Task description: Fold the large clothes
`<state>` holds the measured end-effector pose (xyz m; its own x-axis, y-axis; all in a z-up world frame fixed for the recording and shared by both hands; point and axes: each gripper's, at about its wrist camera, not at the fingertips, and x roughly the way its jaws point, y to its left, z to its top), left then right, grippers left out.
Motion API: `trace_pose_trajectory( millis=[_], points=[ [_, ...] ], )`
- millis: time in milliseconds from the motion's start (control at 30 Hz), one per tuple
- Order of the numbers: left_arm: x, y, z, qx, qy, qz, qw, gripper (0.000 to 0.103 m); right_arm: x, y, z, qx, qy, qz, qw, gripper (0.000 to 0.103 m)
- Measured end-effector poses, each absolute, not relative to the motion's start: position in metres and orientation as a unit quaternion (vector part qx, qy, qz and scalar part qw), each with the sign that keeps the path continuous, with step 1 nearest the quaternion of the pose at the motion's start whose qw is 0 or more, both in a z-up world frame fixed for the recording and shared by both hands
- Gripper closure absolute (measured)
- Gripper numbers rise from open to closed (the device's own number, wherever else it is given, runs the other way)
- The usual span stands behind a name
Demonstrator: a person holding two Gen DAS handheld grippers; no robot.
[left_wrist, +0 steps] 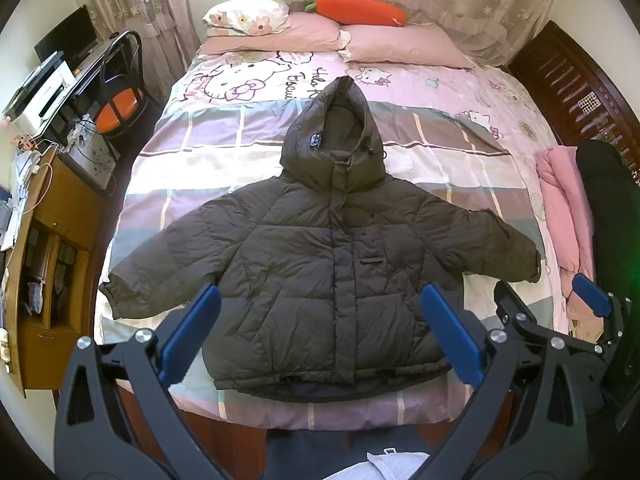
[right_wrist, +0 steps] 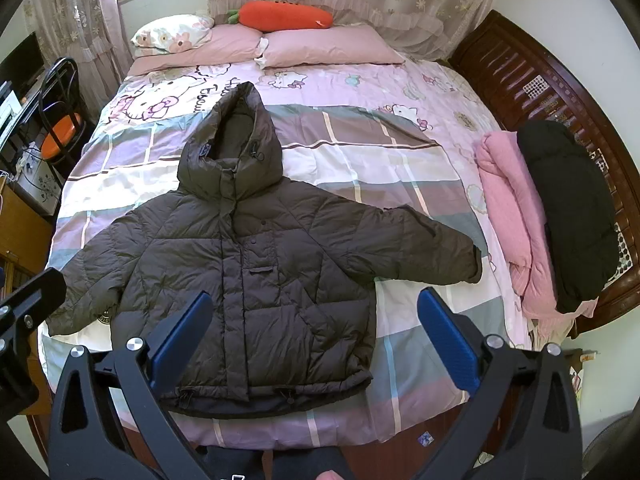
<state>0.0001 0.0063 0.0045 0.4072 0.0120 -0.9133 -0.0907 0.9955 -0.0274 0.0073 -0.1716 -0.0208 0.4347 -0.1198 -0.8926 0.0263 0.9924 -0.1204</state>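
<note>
A dark brown hooded puffer jacket [left_wrist: 320, 264] lies flat, front up, on the bed, sleeves spread to both sides and hood pointing to the pillows; it also shows in the right wrist view [right_wrist: 248, 272]. My left gripper [left_wrist: 320, 336] is open and empty, held above the jacket's hem. My right gripper [right_wrist: 316, 340] is open and empty, above the jacket's right lower edge. The right gripper also shows at the right of the left wrist view [left_wrist: 560, 320].
The bed has a pink Hello Kitty sheet [left_wrist: 460, 92], pillows [right_wrist: 328, 46] and a carrot plush [right_wrist: 286, 16]. A pink garment [right_wrist: 516, 224] and a black jacket [right_wrist: 568, 208] lie by the dark wooden frame [right_wrist: 532, 80] at right. A desk, chair [left_wrist: 120, 92] and cabinet [left_wrist: 48, 264] stand left.
</note>
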Motion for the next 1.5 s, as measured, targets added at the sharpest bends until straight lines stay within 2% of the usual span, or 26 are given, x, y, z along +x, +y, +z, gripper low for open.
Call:
trace_pose_trajectory(
  millis=[1500],
  points=[
    [-0.003, 0.020, -0.005, -0.041, 0.542, 0.036, 0.838, 0.002, 0.009, -0.169, -0.023, -0.045, 0.532, -0.043, 0.844, 0.001]
  ],
)
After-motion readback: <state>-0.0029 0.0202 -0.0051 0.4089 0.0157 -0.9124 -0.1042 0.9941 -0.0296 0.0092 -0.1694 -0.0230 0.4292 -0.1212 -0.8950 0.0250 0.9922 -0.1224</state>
